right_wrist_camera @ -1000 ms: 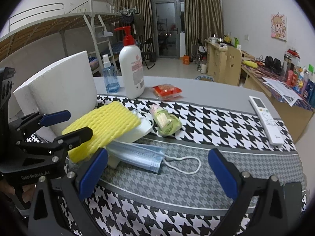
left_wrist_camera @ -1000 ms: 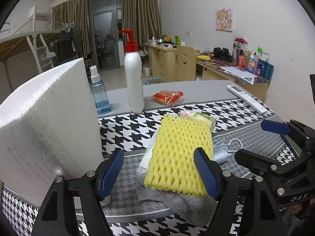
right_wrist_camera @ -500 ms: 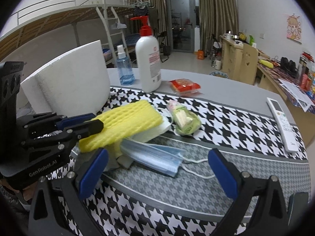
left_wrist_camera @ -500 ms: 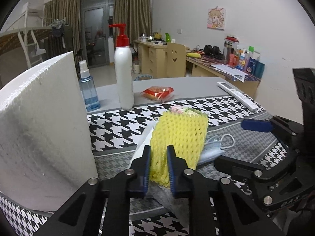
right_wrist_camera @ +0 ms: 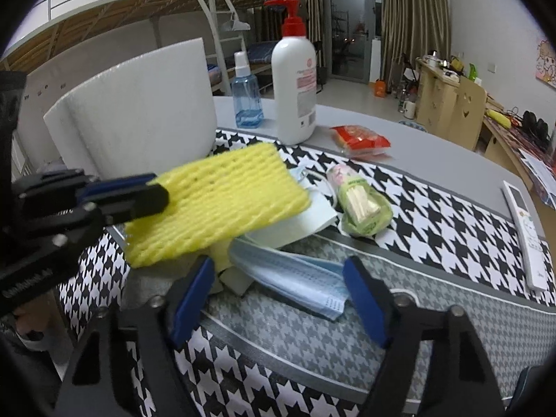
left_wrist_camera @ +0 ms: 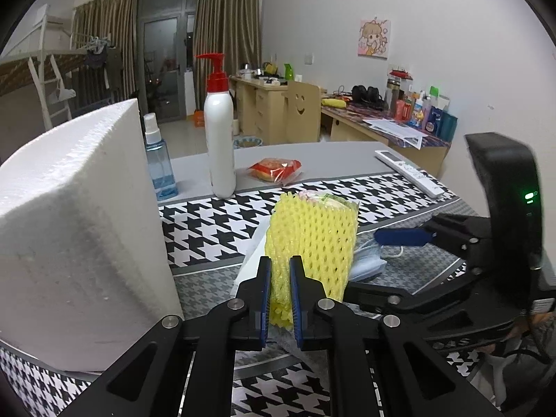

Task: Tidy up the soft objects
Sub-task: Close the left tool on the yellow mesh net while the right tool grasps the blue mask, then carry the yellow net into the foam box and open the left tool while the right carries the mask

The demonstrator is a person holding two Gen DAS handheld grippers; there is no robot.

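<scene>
- Left gripper (left_wrist_camera: 279, 290): clenched on the near edge of the yellow foam net sleeve (left_wrist_camera: 311, 243). The grip sits at one end, so the sleeve stands clear of the pile beneath, probably to peel it off alone.
- Right gripper (right_wrist_camera: 278, 299): jaws closing around the blue face mask (right_wrist_camera: 295, 278); the pads do not yet press it.
- Pile: sleeve, mask and white foam sheet (right_wrist_camera: 292, 226) overlap on the houndstooth table mat (right_wrist_camera: 434, 215), near the upright white foam block (left_wrist_camera: 80, 222).
- Right wrist view alone shows the sleeve raised and tilted, with a green snack packet (right_wrist_camera: 361, 205) just right of it.
- Left wrist view alone shows the pads pinching the mesh flat.
</scene>
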